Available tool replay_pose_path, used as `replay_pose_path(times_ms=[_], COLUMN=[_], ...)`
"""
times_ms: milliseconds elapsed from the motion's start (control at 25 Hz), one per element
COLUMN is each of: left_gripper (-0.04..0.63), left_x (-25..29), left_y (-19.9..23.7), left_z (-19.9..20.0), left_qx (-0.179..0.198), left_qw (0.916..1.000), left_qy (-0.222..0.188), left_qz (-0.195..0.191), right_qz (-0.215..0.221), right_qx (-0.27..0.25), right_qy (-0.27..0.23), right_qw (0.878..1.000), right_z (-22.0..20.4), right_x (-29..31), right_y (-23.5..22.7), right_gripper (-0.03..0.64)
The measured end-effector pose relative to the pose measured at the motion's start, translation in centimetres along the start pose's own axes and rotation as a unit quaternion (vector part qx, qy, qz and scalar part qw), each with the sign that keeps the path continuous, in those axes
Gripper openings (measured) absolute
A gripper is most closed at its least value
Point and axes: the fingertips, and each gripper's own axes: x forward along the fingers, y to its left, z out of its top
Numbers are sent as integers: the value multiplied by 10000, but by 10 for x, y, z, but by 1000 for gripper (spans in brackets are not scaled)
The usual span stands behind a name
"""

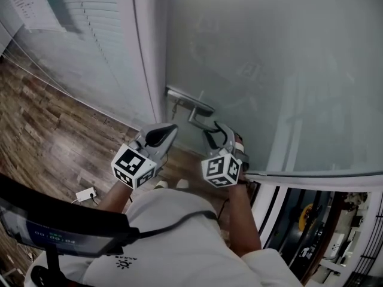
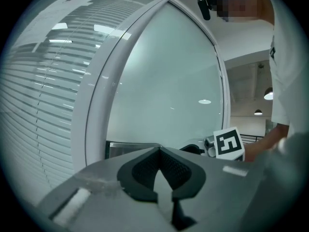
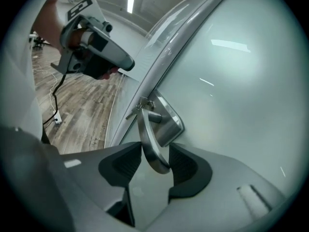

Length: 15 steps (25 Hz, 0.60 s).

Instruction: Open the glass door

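In the head view the glass door (image 1: 281, 70) fills the upper right, with its lever handle (image 1: 190, 105) at centre. My left claw (image 1: 163, 135) and right claw (image 1: 218, 135) sit just below it. In the left gripper view, that claw is pressed together and empty at the bottom. In the right gripper view, the claw is spread, with the lever handle between its pads at lower centre.

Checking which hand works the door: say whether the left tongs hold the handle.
No, the left tongs are shut and empty; the handle sits between the right tongs.
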Motion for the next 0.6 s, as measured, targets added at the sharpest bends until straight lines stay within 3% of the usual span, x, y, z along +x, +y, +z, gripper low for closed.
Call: replay_pose_path(times_ms=[160,600], left_gripper=[3,3], left_x=[7,14], left_y=[2,2], left_z=[-2,-8], left_qx=[-17,-40], left_qw=[10000,9998], left_qy=[33,105], left_qz=[73,189], right_qz=[-102,-167], right_qx=[-108,411], right_qy=[-206,-600], right_qw=[9997,9972], right_z=[-3,-3], right_x=[0,3], right_y=[1,2], right_gripper=[172,176])
